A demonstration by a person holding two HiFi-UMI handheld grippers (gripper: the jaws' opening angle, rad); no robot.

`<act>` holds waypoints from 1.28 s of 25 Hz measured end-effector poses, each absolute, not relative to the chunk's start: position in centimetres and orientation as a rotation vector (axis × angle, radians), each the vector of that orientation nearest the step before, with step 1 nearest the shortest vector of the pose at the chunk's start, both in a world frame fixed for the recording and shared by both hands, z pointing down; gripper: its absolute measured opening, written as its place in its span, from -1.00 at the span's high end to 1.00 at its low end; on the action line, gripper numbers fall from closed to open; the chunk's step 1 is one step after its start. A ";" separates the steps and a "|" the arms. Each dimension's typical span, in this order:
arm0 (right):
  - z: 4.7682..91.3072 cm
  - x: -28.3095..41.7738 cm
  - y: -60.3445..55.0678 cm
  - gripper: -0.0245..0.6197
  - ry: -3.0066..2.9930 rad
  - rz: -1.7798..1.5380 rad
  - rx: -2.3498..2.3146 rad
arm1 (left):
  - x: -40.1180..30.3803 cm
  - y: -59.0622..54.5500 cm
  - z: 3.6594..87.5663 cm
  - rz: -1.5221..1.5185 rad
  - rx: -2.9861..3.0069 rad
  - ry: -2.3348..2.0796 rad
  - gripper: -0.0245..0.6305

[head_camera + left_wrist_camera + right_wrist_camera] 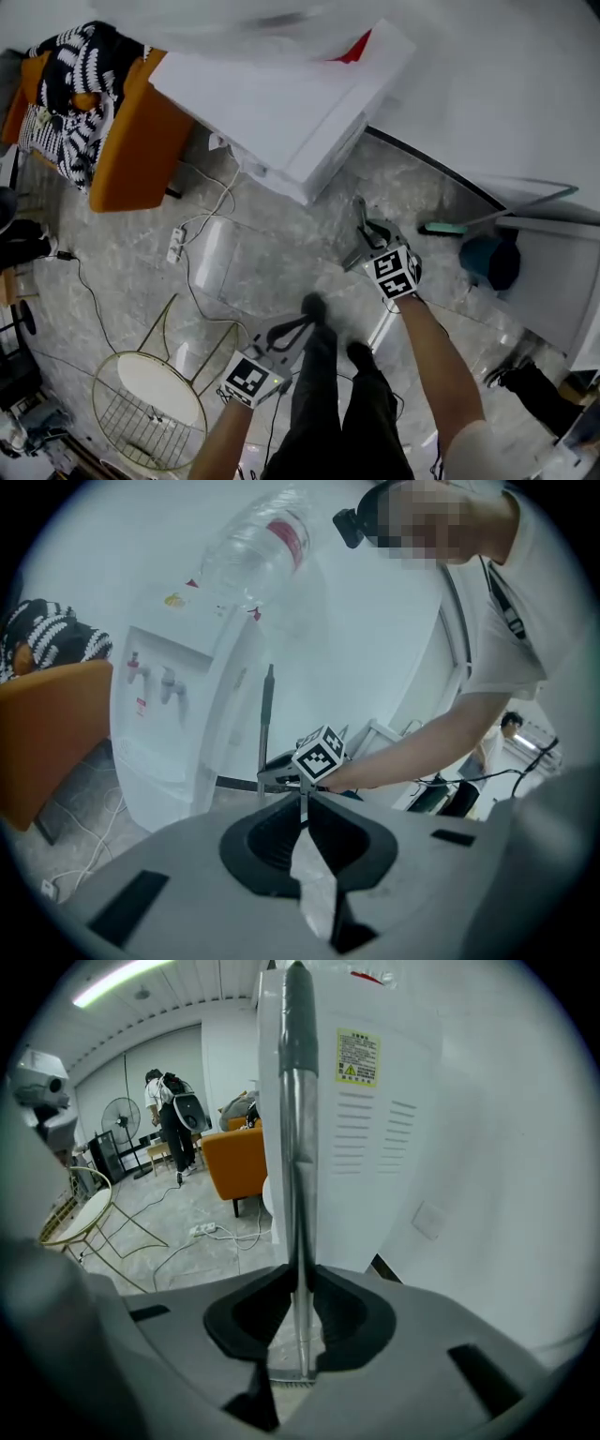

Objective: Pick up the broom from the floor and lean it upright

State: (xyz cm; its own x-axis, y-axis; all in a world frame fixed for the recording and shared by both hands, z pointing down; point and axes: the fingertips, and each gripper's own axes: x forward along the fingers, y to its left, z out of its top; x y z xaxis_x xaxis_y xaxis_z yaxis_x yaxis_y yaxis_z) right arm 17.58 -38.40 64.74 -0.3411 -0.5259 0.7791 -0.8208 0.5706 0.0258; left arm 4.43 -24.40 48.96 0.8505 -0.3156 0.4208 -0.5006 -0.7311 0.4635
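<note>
The broom's metal handle [298, 1147], with a grey grip at its top, stands nearly upright in front of the white water dispenser [375, 1101]. My right gripper [300, 1274] is shut on the shaft below the grip. In the head view the right gripper [364, 246] holds the handle [360, 214] above the floor, and a bit of silver shaft [382, 328] shows below my forearm. The broom's head is hidden. From the left gripper view the handle [266, 724] rises beside the dispenser [178, 733]. My left gripper [302, 803] has its jaws together on nothing, low by my legs [295, 328].
An orange chair [131, 141] with a patterned cloth stands at the left. A gold wire side table [150, 394] is near my left hand, and a power strip with cables [175, 246] lies on the floor. A teal-headed tool [441, 228] and a dark dustpan [487, 258] sit at the right.
</note>
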 end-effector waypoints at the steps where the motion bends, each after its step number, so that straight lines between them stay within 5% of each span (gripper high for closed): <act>1: 65.0 17.2 -39.0 0.69 -2.029 0.488 1.077 | 4.2 -25.1 49.3 0.431 2.442 -0.584 0.86; 32: 63.4 13.6 -44.0 0.46 -2.122 0.492 1.061 | 2.6 -31.5 50.8 0.462 2.440 -0.521 0.86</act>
